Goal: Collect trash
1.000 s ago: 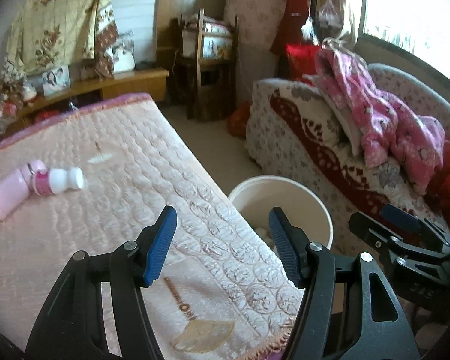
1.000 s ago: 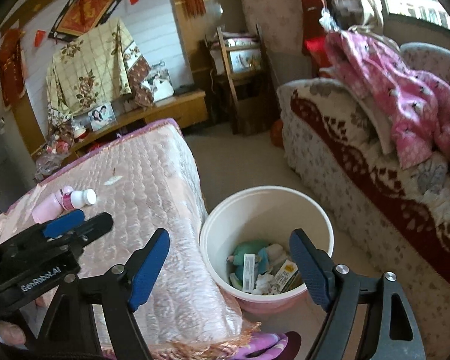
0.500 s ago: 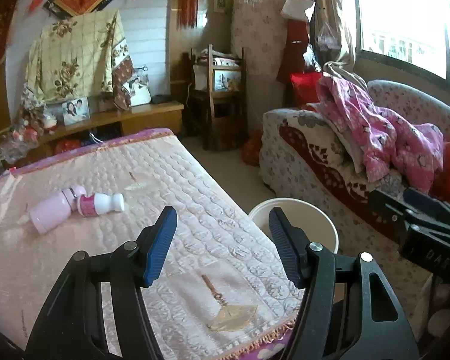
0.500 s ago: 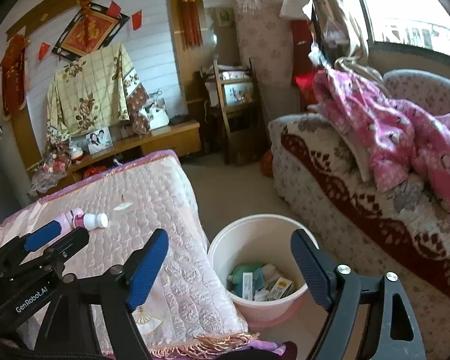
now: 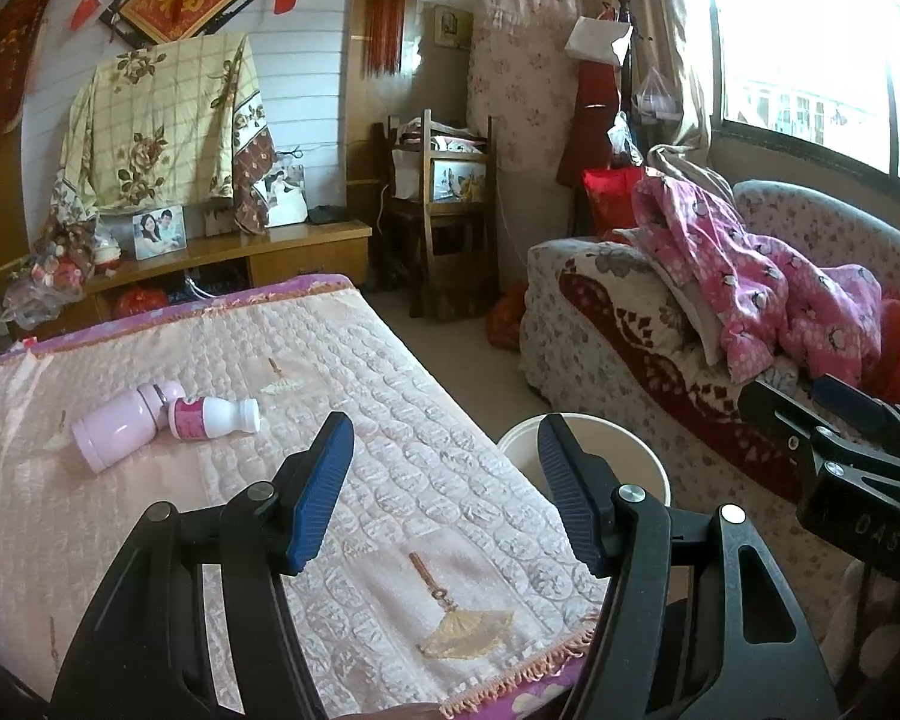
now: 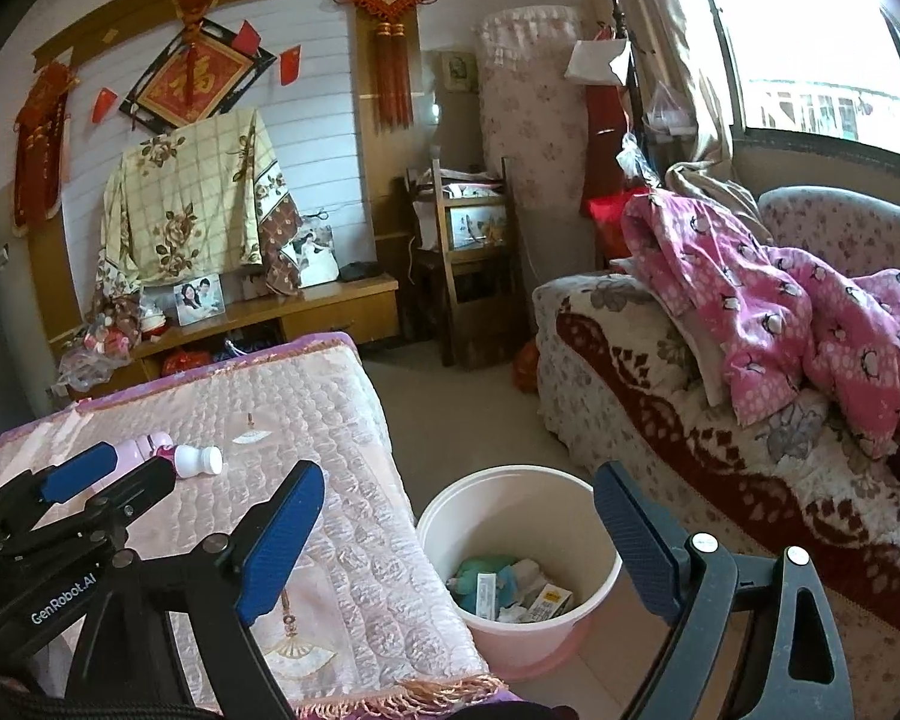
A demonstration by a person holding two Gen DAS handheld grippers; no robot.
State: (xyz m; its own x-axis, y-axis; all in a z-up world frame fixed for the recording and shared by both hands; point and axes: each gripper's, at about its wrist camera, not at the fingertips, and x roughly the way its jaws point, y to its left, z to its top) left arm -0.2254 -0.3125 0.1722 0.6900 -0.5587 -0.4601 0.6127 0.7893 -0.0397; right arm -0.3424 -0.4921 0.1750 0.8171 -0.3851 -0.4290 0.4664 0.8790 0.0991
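Here two bottles [image 5: 162, 423] lie on the quilt [image 5: 390, 420], bucket [image 6: 519, 546] beside it

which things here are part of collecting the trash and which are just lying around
Part of the job: pink bottle, small white bottle, both lying on the table cover; bucket holding trash.

Just lying about: pink blanket, framed photo, floral cloth.
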